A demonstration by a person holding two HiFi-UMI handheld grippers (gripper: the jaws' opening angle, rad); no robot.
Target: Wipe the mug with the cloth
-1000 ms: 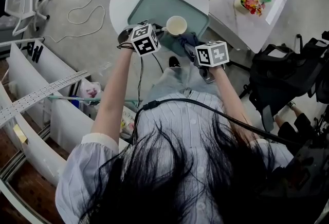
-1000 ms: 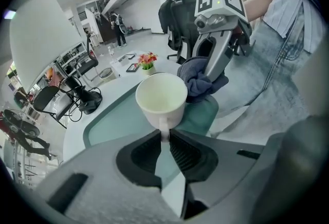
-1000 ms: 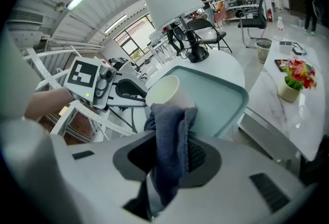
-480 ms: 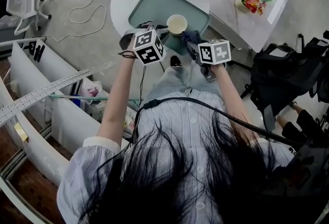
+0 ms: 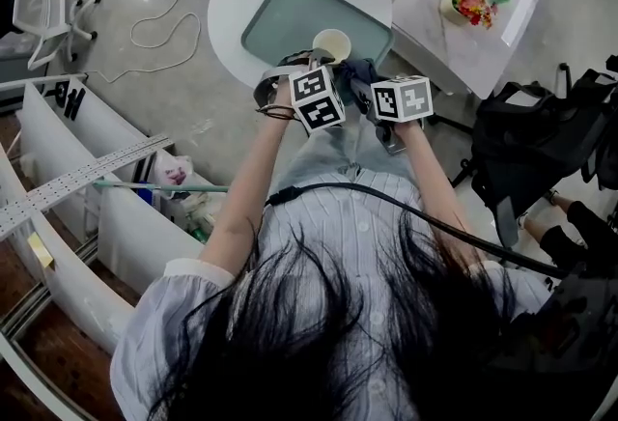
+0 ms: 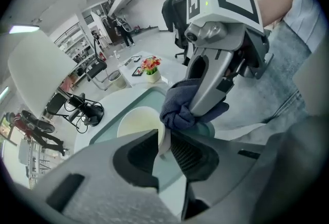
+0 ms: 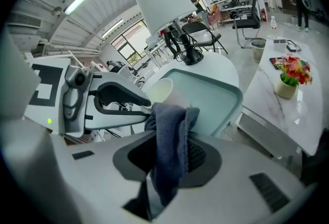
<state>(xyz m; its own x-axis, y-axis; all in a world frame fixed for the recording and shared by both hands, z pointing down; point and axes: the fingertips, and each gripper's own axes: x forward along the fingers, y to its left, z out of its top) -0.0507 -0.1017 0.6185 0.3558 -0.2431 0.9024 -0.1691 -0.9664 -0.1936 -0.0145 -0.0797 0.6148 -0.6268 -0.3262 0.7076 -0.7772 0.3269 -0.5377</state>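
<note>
A cream mug (image 5: 331,45) is over the near edge of a teal tray (image 5: 290,9) on a round white table. My left gripper (image 5: 311,62) is shut on the mug's handle (image 6: 163,138), with the mug's open mouth (image 6: 136,123) just beyond the jaws. My right gripper (image 5: 359,83) is shut on a dark blue cloth (image 7: 172,120), and the bunched cloth (image 6: 182,107) presses against the mug's side by the handle. The right gripper view shows the mug (image 7: 163,90) right behind the cloth and the left gripper (image 7: 115,99) to its left. Whether the mug rests on the tray is hidden.
A white lamp (image 7: 167,10) stands at the round table's far side. A marble side table (image 5: 483,14) to the right carries a flower pot (image 5: 468,2) and picture frames. My lap lies directly below the grippers. White shelving (image 5: 68,178) stands to the left.
My left gripper has swung right and nearer to me around the mug, closing in beside the right gripper. The mug and the right gripper with the cloth have barely shifted.
</note>
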